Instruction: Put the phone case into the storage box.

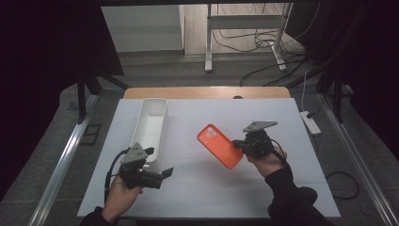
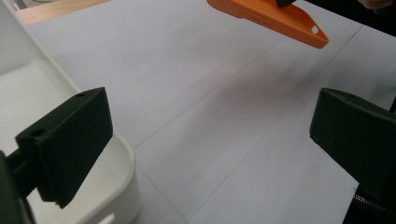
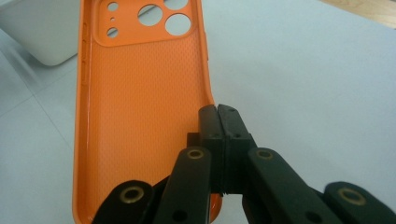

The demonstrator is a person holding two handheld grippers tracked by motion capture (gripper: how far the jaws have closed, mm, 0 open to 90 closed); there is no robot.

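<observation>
While the left gripper (image 1: 165, 173) waits wide open beside the white bin (image 1: 151, 123), the right gripper (image 3: 218, 122) pinches the orange phone case (image 1: 219, 146) by its edge above the white table (image 1: 197, 188).

A matt orange phone case (image 3: 140, 116), its inner face finely dimpled, sits pinched in the right gripper (image 3: 218, 122) of dull black plastic, beyond a smooth white plastic bin (image 2: 70, 154) beside the left gripper (image 2: 210, 140).

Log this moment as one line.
right gripper: shut on orange phone case edge, lifted | left gripper: open, empty, beside white bin | table: white
</observation>
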